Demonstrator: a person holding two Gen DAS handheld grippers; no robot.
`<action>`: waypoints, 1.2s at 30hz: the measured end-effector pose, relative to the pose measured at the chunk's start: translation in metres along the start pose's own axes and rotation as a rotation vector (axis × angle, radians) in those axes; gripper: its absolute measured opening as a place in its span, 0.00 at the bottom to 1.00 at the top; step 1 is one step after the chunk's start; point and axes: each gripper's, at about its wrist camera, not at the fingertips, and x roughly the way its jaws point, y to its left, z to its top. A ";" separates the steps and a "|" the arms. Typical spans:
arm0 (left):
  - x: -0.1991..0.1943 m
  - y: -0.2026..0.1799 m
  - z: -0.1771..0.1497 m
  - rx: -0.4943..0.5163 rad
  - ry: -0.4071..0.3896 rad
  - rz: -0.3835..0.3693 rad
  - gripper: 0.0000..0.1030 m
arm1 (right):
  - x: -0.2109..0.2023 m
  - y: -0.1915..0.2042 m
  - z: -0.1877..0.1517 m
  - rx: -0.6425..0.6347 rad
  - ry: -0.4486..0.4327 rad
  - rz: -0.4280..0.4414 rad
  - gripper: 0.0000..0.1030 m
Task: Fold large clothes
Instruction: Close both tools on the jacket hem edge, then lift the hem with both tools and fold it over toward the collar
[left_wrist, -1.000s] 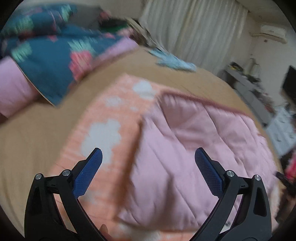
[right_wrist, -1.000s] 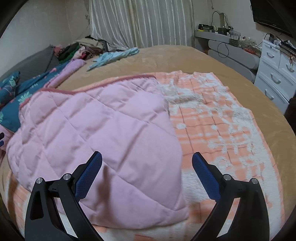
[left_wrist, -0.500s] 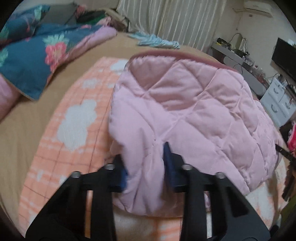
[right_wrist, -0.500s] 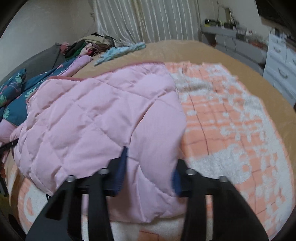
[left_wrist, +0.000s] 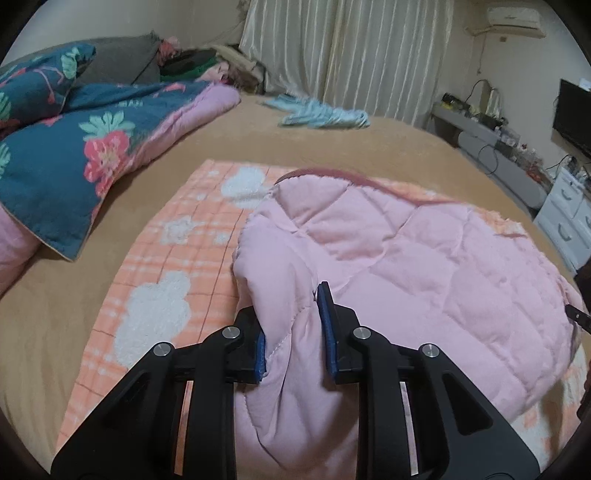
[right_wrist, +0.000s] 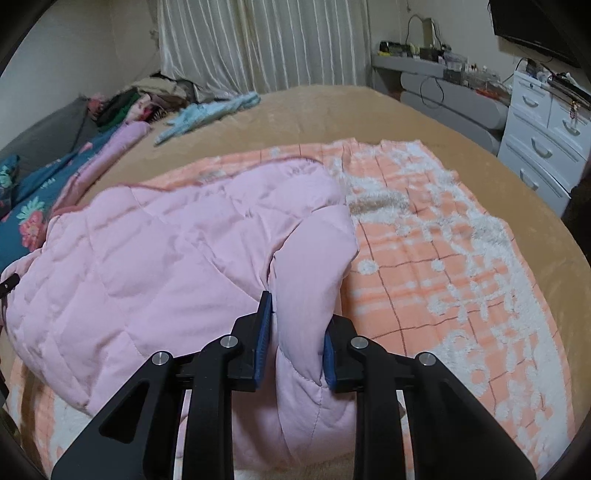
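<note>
Left gripper (left_wrist: 293, 332) clamped on a bunched fold of the pink quilted blanket (left_wrist: 424, 266), lower centre of its frame. Right gripper (right_wrist: 297, 334) likewise clamped on a fold of the same blanket (right_wrist: 155, 258). Blanket lies mid-frame on an orange checked fleece (right_wrist: 443, 266) over the tan bed (left_wrist: 388, 147). Floral duvet (left_wrist: 55, 155) upper left, light blue garment (left_wrist: 325, 116) top centre.

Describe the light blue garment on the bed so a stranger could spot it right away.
Start at the tan bed, then look to its far end near the white curtains. The light blue garment lies there crumpled and alone on the bare cover, apart from the pink quilted piece and the floral duvet.
</note>
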 end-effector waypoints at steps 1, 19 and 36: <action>0.005 0.002 0.000 -0.007 0.013 0.000 0.15 | 0.006 -0.001 0.000 0.004 0.019 -0.003 0.22; 0.040 0.006 -0.012 0.002 0.123 0.034 0.18 | 0.039 -0.009 -0.014 0.093 0.078 0.007 0.38; 0.023 0.020 -0.011 -0.031 0.122 0.066 0.60 | 0.013 -0.027 -0.035 0.171 0.074 -0.010 0.95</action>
